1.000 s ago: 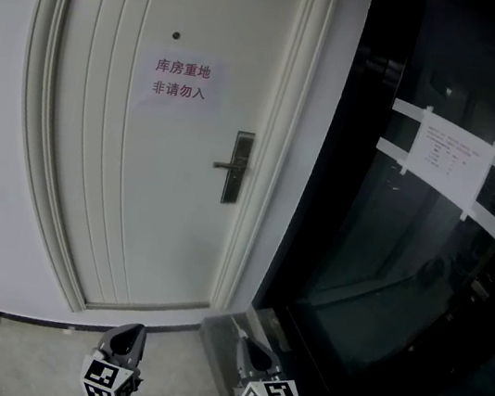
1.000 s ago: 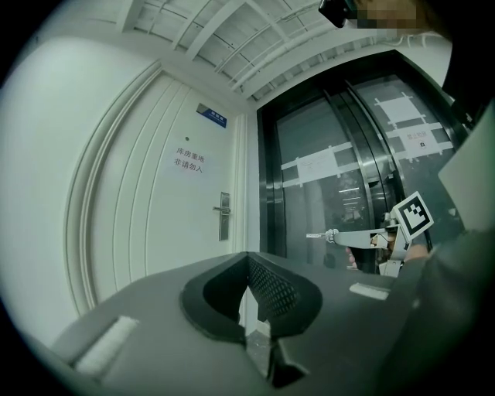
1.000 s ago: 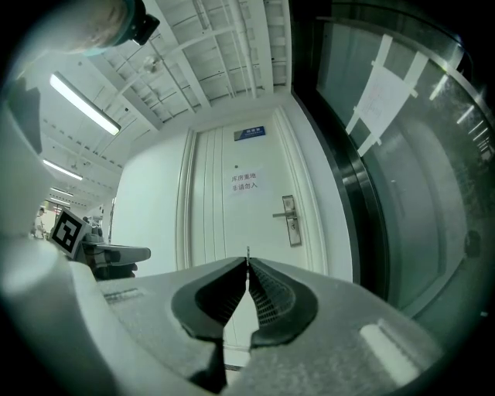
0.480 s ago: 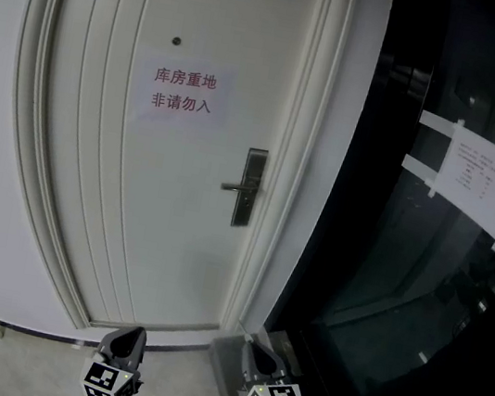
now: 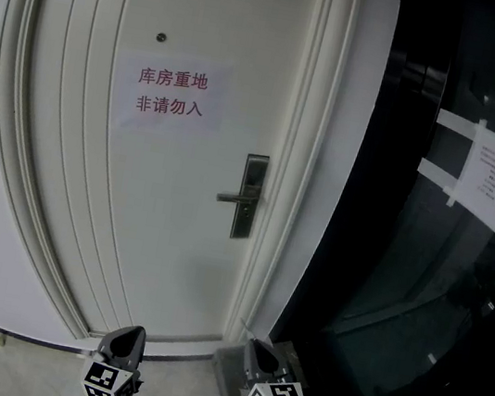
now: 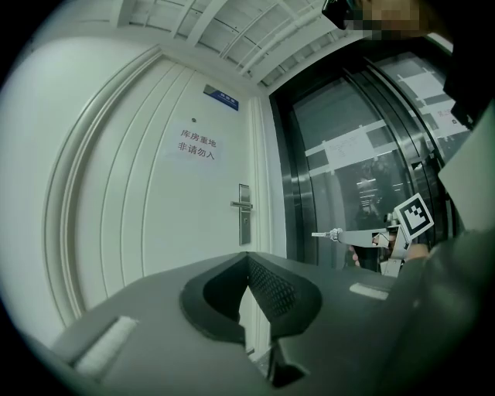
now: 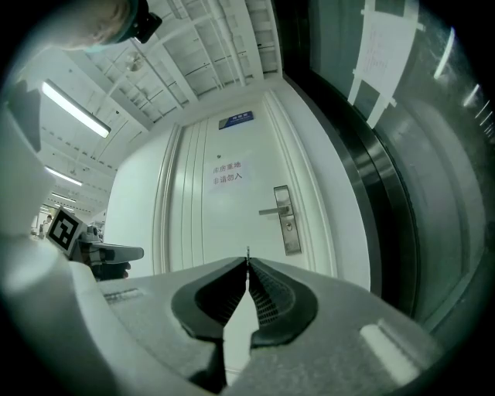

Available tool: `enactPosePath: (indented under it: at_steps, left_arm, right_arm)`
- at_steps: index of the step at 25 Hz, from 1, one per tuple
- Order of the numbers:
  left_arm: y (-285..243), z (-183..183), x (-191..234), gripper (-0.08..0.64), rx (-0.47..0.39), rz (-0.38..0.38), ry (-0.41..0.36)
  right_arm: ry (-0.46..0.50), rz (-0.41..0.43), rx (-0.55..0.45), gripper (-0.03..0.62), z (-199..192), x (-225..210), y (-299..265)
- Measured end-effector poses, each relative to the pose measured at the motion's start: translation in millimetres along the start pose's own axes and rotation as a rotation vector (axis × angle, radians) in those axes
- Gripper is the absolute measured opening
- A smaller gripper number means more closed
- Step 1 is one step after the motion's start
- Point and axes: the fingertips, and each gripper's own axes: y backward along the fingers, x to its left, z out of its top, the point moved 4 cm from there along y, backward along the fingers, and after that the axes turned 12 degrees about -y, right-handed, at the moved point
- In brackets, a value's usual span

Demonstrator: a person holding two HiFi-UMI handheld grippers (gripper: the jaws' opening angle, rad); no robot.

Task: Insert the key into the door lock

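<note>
Over the last second the white door (image 5: 168, 226) grows larger in the head view, and its lock plate (image 5: 249, 196) slides lower and a little to the right. The 2 grippers stay low at the near edge. I read this as the person walking up to the door, so this is the approach and no insertion has begun.

The right gripper (image 7: 247, 261) has its jaws pressed together on the key (image 6: 323, 233), whose thin blade sticks out level from the tips toward the door. The left gripper (image 6: 247, 261) has its jaws together with nothing between them, and it rides just left of the right one.

The keyhole (image 7: 288, 226) sits on the plate below the lever handle (image 5: 233, 198). It lies far ahead and to the right of the key tip, well apart from it. The dark glass wall (image 5: 423, 269) runs along the right.

From here the gap has to be closed and the blade brought across onto the keyhole.
</note>
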Motion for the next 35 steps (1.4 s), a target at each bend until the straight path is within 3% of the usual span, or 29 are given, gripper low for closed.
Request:
enactPosePath:
  at_steps: [14, 35]
  left_arm:
    - [-55.0, -5.1, 0.5, 0.003, 0.008, -0.02, -0.002]
    - [-186.6, -17.4, 64.5, 0.003, 0.011, -0.094, 0.007]
  right_arm:
    - [0.004, -0.015, 0.003, 0.011, 5.3, -36.8, -34.9]
    - [-0.003, -0.078, -0.026, 0.011, 21.5, -82.9, -156.1]
